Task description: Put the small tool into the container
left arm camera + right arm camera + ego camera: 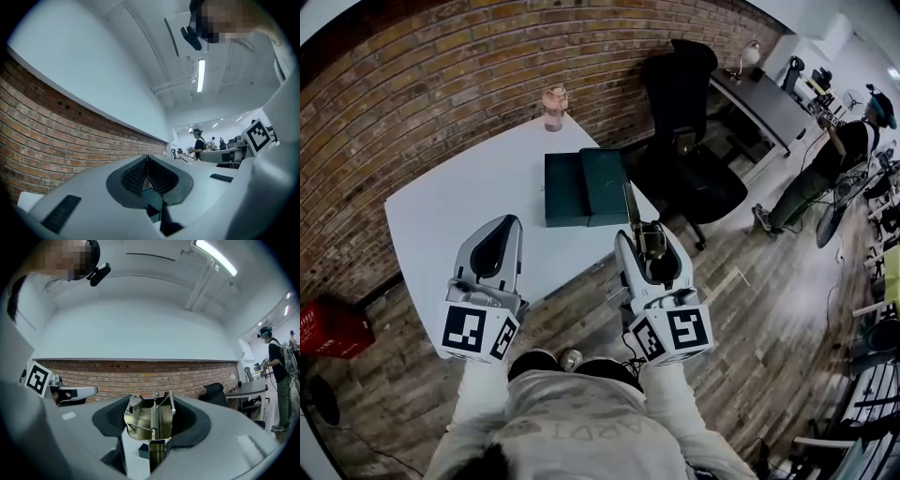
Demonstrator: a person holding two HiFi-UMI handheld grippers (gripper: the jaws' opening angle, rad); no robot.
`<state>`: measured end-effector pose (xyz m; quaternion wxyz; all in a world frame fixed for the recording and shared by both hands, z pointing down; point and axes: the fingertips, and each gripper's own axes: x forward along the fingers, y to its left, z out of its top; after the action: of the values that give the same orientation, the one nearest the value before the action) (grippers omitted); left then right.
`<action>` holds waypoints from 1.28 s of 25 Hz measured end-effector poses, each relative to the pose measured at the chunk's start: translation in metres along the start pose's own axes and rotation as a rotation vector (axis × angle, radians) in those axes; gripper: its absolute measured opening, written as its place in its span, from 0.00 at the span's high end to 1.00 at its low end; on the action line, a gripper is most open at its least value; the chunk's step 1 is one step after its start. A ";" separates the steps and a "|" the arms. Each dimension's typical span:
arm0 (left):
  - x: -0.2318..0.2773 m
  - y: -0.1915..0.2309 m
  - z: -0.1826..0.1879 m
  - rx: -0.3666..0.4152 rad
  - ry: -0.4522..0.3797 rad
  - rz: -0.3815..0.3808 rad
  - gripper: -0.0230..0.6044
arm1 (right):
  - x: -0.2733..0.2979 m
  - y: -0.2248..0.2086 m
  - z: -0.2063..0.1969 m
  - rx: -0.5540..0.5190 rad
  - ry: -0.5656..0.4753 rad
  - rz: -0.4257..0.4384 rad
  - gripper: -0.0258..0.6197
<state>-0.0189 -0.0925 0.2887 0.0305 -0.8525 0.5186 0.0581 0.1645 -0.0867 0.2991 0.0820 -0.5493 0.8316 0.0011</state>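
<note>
The container [585,187] is a dark green box lying open on the white table [459,202], lid flat beside its base. My right gripper [639,234] is shut on the small tool [648,238], a brass-coloured metal piece with a coil spring [151,415] that sticks up between the jaws [152,401]. It is held over the table's near right edge, just short of the box. My left gripper [507,222] hovers over the table's near edge, its ribbed pads [136,176] pressed together on nothing. Both grippers tilt upward, so their own views show wall and ceiling.
A pink bottle [554,108] stands at the table's far edge by the brick wall. A black office chair [692,141] is right of the table, a red crate [328,328] on the floor at left. A person [830,164] stands far right by desks.
</note>
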 end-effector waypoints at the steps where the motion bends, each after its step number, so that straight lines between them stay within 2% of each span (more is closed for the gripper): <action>1: 0.003 0.000 -0.001 0.000 0.003 0.001 0.95 | 0.003 -0.003 -0.002 0.005 0.004 0.002 0.58; 14: 0.054 0.039 -0.009 0.003 0.019 0.014 0.95 | 0.073 -0.015 -0.025 0.034 0.044 0.032 0.58; 20: 0.089 0.068 -0.006 0.009 0.009 -0.007 0.95 | 0.118 -0.018 -0.032 0.032 0.053 0.024 0.58; 32: 0.137 0.121 -0.029 -0.022 0.044 -0.046 0.95 | 0.196 -0.021 -0.070 0.056 0.131 -0.009 0.58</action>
<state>-0.0622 -0.2718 0.3005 0.0113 -0.8656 0.4986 0.0444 0.0990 -0.2802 0.3431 0.0430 -0.5495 0.8323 -0.0585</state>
